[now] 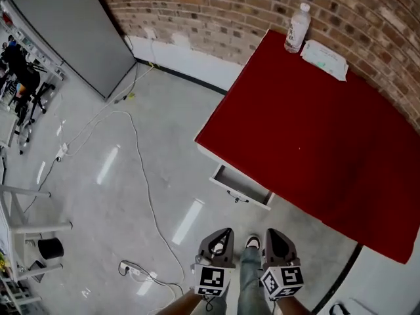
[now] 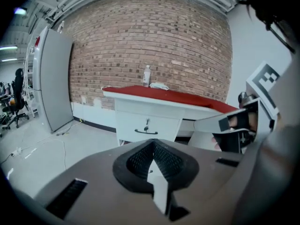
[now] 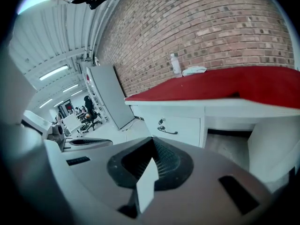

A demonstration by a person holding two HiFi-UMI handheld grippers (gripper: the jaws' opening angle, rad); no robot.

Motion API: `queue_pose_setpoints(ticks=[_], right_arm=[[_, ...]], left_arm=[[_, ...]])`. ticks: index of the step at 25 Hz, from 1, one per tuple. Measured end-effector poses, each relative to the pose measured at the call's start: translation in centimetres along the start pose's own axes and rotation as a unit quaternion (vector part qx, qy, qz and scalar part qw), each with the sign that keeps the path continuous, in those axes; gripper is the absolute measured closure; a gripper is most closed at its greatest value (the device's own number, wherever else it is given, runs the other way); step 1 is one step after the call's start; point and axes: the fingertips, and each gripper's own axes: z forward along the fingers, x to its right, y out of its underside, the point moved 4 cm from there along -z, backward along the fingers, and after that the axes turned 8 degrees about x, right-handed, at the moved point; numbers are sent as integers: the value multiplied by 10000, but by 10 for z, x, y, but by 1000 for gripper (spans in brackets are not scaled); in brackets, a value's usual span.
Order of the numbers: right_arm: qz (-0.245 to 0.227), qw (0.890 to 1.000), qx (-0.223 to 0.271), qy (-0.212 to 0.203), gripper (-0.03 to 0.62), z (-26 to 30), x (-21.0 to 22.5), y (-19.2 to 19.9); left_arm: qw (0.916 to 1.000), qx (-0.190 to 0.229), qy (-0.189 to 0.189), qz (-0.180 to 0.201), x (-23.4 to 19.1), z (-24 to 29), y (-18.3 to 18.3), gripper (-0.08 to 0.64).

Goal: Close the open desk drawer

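Observation:
A white desk with a red top [image 1: 328,136] stands against the brick wall. Its drawer [image 1: 241,186] sticks out of the desk's front, with a dark handle [image 1: 237,197] on its face. My left gripper [image 1: 226,231] and right gripper [image 1: 270,232] hover side by side at the bottom of the head view, short of the drawer and apart from it. Both have their jaws together with nothing between them. The left gripper view shows the drawer front [image 2: 147,125] ahead of the shut left gripper [image 2: 152,142]. In the right gripper view the drawer front [image 3: 176,128] lies beyond the shut right gripper [image 3: 152,139].
A water bottle [image 1: 297,28] and a white packet [image 1: 324,59] sit at the desk's far corner. A cable [image 1: 141,169] runs over the grey floor to a power strip [image 1: 131,268]. A grey panel [image 1: 72,31] leans at the left wall. My leg and shoe [image 1: 251,254] show between the grippers.

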Motion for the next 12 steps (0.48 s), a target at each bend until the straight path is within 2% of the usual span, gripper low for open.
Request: queue_pose_setpoints(ticks=[6, 12], right_arm=[[139, 9997, -184, -26, 594, 37, 30, 86], [95, 9979, -635, -125, 594, 54, 55, 151]], left_arm=[[10000, -38, 29, -9, -5, 58, 90, 551], [9983, -424, -316, -229, -11, 88, 182, 551]])
